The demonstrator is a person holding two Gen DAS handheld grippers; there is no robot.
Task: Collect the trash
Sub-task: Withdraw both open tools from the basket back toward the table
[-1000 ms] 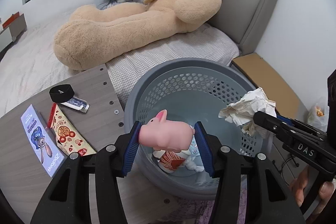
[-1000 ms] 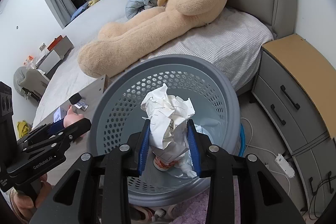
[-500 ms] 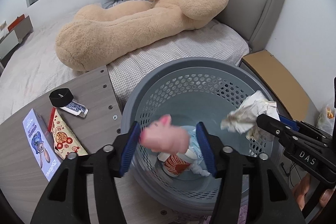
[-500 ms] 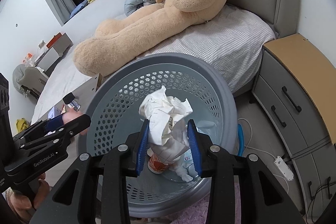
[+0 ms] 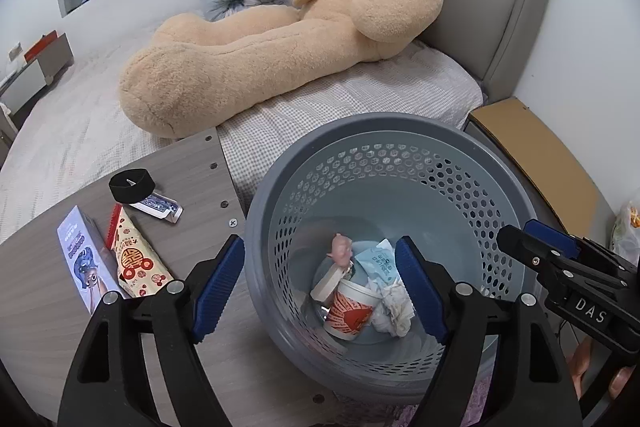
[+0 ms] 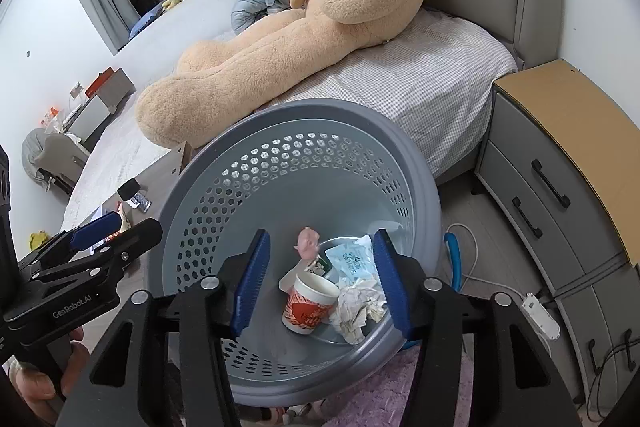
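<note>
1. Left wrist view: the left gripper (image 5: 320,285) has its fingers (image 5: 218,283) spreading wider with nothing between them; below and beyond them the pink toy (image 5: 341,251) lies in the grey basket (image 5: 460,135).
2. Right wrist view: the right gripper (image 6: 320,283) is likewise opening and empty; the crumpled paper (image 6: 358,307) lies below, beside the red cup (image 6: 308,303).
3. Left to collect, by my judgement: the red packet (image 5: 136,263), blue box (image 5: 82,259) and black ring (image 5: 132,183) on the surface (image 5: 192,175), outside the left finger.
</note>
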